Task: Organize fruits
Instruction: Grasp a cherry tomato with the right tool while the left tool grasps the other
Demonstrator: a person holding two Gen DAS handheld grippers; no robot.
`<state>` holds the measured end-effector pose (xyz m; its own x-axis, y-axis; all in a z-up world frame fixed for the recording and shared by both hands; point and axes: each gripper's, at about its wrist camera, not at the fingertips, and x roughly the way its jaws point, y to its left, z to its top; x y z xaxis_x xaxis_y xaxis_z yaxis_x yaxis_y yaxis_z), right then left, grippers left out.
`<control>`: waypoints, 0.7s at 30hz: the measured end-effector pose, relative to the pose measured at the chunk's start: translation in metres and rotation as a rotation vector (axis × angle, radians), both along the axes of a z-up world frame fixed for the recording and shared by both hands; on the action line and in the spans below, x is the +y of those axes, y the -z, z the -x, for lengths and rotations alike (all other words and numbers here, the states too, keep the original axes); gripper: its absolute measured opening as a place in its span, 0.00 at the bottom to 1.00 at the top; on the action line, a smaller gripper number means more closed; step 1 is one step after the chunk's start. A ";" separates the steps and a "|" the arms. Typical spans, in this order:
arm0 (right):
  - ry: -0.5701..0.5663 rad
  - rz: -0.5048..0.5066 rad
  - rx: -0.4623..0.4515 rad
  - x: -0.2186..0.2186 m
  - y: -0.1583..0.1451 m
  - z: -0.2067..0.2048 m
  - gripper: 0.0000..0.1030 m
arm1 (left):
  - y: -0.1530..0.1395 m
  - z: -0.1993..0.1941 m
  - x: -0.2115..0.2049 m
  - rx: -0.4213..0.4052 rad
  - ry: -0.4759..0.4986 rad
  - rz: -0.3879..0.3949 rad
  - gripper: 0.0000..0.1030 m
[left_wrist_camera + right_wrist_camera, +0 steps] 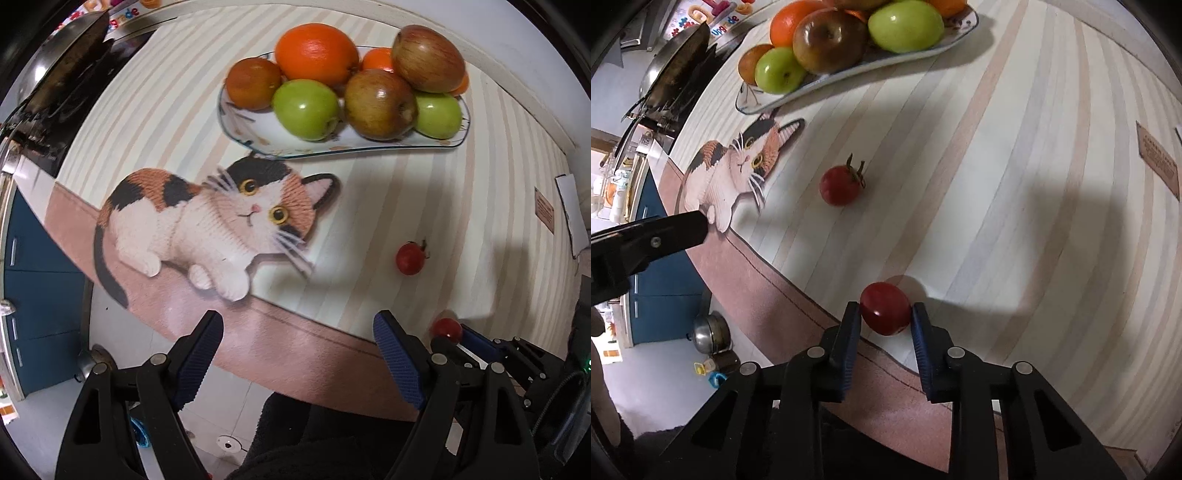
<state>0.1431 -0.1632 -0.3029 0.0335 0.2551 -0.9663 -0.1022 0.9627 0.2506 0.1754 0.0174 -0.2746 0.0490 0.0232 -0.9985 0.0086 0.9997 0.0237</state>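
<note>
A white plate (258, 140) (750, 107) piled with oranges, green apples and red-brown apples stands at the far side of the striped table mat. My right gripper (885, 314) is shut on a small red tomato (885, 308) (447, 329) near the table's front edge, its blue pads pressing both sides. A second small tomato (410, 258) (839, 184) with a dry stem lies loose on the mat between the held one and the plate. My left gripper (299, 321) hangs open over the front edge of the mat, left of the right gripper, with nothing between its fingers.
A calico cat picture (207, 229) is printed on the mat below the plate. A dark pan (66, 74) (679, 55) sits on a stove at the far left. A brown label (1158, 162) lies at the right. Below the table edge is floor with a metal pot (711, 332).
</note>
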 end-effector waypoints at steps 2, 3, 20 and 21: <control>0.025 0.004 -0.017 -0.007 -0.005 -0.003 0.29 | 0.001 -0.005 -0.007 -0.006 0.016 0.033 0.81; 0.042 0.008 -0.026 -0.013 -0.008 -0.005 0.29 | 0.002 -0.007 -0.011 -0.009 0.025 0.052 0.81; 0.183 0.069 -0.048 -0.082 -0.020 -0.030 0.29 | 0.057 -0.043 -0.087 0.032 0.211 0.121 0.42; 0.185 0.070 -0.048 -0.082 -0.018 -0.031 0.29 | 0.059 -0.044 -0.089 0.035 0.212 0.118 0.37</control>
